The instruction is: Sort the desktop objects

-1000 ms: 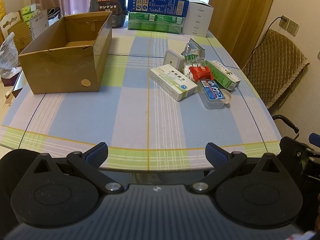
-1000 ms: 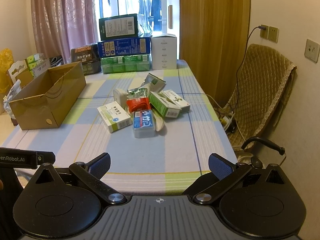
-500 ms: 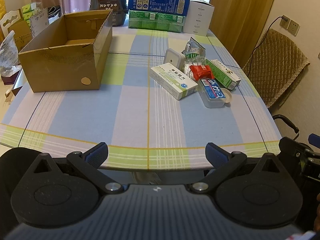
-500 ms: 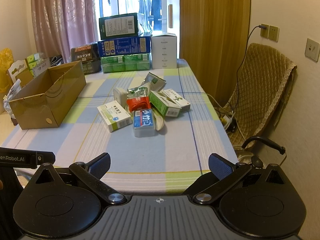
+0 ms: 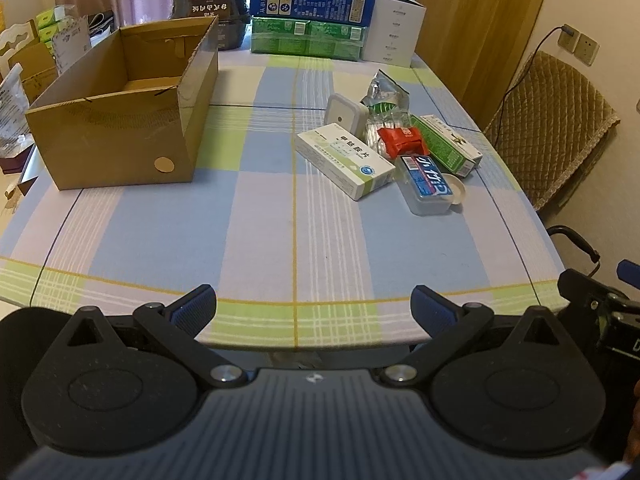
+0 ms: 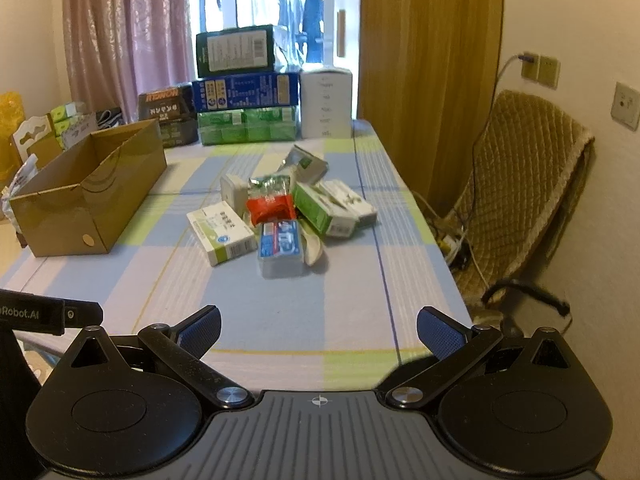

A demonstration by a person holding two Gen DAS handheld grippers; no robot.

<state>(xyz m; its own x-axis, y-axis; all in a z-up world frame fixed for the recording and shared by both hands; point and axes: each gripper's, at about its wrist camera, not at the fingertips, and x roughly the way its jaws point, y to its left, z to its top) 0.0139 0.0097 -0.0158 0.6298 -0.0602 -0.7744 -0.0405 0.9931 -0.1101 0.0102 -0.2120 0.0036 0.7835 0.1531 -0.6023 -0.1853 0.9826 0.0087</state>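
In the left wrist view the left claw [image 5: 314,306] is spread wide and empty at the bottom edge of the desk [image 5: 256,232]. An open cardboard box [image 5: 120,120] sits upper left; the pile of small packets [image 5: 392,152] lies right of centre, overlapping, well apart from the claw.

In the right wrist view the right claw [image 6: 319,330] is likewise spread and empty. The pile [image 6: 280,216] sits mid-frame, a padded chair [image 6: 524,200] at right; stacked cartons [image 6: 248,96] stand behind.

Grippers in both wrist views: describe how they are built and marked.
The left gripper and right gripper match: black linkage arms with silver pivot screws, round black discs, a ribbed grey body with a small crosshair mark, and jaws with blue textured pads. White "Robot.AI" lettering shows.
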